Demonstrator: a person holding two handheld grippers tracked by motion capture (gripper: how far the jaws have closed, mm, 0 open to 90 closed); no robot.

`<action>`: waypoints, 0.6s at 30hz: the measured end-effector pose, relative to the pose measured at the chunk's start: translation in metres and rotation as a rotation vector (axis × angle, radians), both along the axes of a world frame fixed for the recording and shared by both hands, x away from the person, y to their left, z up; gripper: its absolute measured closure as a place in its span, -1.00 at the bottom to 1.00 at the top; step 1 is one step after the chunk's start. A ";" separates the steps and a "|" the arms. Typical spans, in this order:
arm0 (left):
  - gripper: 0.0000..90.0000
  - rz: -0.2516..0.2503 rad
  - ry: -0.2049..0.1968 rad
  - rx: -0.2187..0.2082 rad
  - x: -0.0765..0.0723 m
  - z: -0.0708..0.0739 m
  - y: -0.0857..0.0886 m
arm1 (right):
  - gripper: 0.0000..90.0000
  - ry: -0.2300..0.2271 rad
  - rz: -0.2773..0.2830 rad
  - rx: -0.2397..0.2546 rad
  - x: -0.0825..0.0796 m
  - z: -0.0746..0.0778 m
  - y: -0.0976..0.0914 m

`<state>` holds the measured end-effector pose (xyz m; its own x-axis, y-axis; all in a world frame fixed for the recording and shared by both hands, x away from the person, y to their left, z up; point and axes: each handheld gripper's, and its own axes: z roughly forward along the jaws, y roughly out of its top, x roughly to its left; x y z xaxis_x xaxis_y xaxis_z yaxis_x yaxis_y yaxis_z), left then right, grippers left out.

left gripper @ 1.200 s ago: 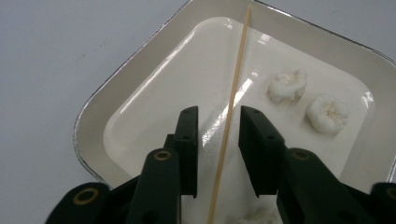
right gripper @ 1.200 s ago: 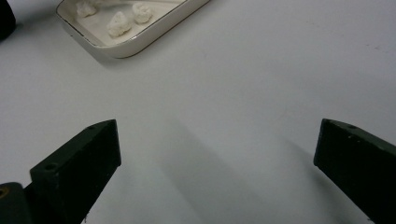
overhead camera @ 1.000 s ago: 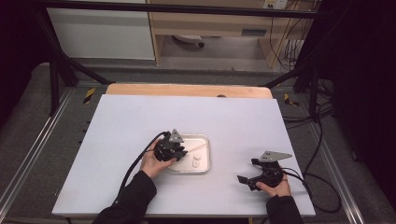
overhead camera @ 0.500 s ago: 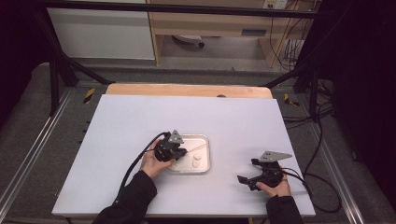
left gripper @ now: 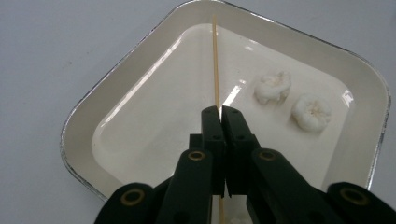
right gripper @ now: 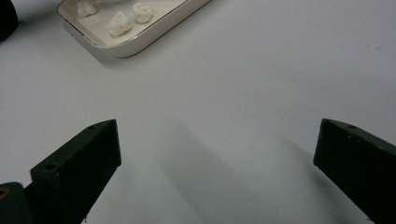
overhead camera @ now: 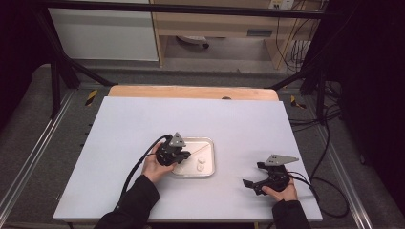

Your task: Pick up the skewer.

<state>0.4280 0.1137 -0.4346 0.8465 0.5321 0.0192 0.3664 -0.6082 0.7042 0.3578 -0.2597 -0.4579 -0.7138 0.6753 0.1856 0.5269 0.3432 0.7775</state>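
Skewer [left gripper: 215, 65], thin and pale like wood, lies inside the white tray [left gripper: 154, 60] and reaches from the near side up to the far corner in the left gripper view. The left gripper [left gripper: 222, 112] has its two black jaws pressed together on the lower part of this stick; they have just been closing, and the stick passes between them and comes out below. To the right of the skewer, in the same tray, two small white lumps [left gripper: 272, 87] rest near each other, apart from the stick. In the high view the tray [overhead camera: 210, 141] sits near the middle of the white table [overhead camera: 143, 119], and the left gripper [overhead camera: 177, 153] is over its left edge, held by the left hand [overhead camera: 155, 167]. The right gripper [overhead camera: 259, 174] is well apart, near the right front of the table. Its jaws are spread wide above bare table surface, with nothing between them.
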 end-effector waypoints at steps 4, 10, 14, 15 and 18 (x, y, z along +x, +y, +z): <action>0.97 -0.001 -0.001 -0.009 -0.003 0.004 0.003 | -0.97 -0.001 -0.001 -0.001 0.000 0.000 0.000; 0.97 -0.001 -0.003 -0.030 -0.008 0.010 0.009 | -0.97 -0.004 -0.003 -0.003 0.000 0.000 0.000; 0.97 -0.003 -0.002 -0.038 -0.012 0.013 0.013 | -0.98 -0.014 0.002 -0.007 0.001 0.001 0.000; 0.97 0.001 -0.001 -0.040 -0.012 0.013 0.014 | -0.98 -0.015 0.001 -0.006 0.000 0.001 0.001; 0.97 0.003 0.001 -0.047 -0.015 0.015 0.016 | -0.99 -0.029 0.002 -0.014 0.000 0.003 0.002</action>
